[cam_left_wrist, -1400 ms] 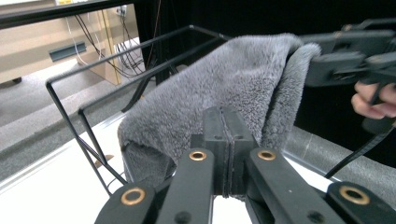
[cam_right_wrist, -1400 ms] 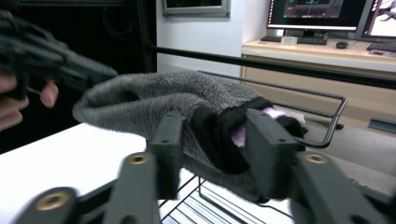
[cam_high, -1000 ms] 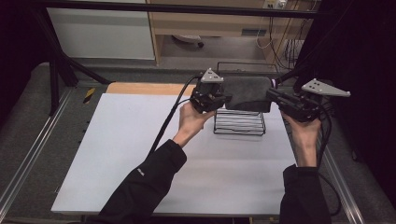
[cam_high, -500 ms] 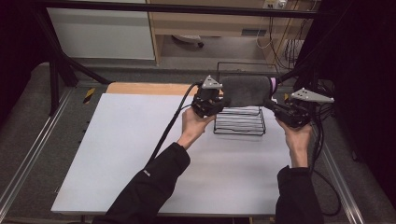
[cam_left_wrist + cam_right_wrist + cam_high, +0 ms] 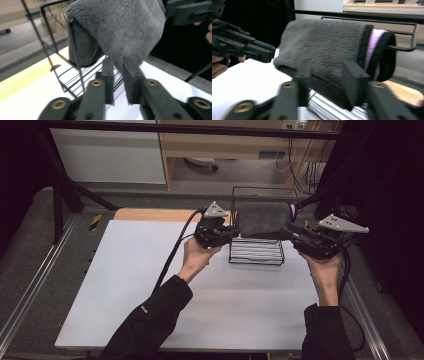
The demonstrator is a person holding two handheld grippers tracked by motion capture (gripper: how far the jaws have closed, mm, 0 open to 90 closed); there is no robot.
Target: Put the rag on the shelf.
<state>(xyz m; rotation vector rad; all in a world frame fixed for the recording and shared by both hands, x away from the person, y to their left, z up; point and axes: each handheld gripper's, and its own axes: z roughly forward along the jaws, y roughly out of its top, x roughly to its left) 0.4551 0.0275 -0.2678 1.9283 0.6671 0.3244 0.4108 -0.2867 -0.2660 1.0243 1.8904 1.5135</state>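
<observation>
A white worktop (image 5: 150, 290) carries a strip of pale wood (image 5: 155, 214) along its far edge, with metal rails on either side. Beyond it stand a white cabinet (image 5: 107, 152) and a wooden desk (image 5: 225, 145), with cables (image 5: 300, 167) hanging at the right, all on a grey floor.

There is one black wire rack (image 5: 256, 252) on the worktop, toward its far right part, and one grey fuzzy sock (image 5: 263, 220), draped over the rack's top bar so that it hangs above the wire base. The sock's cuff, at the right end, is black with a pale purple band (image 5: 372, 47). Nothing lies on the rack's base.

Two tongs are in use, one in each hand. The left tongs (image 5: 227, 232) sit at the sock's left end; in the left gripper view their jaws stand narrowly apart just under the fabric (image 5: 117, 32), with no cloth visibly pinched. The right tongs (image 5: 295, 231) sit at the cuff end; in the right gripper view their jaws stand wide, with the sock's lower edge between them, not clamped.
</observation>
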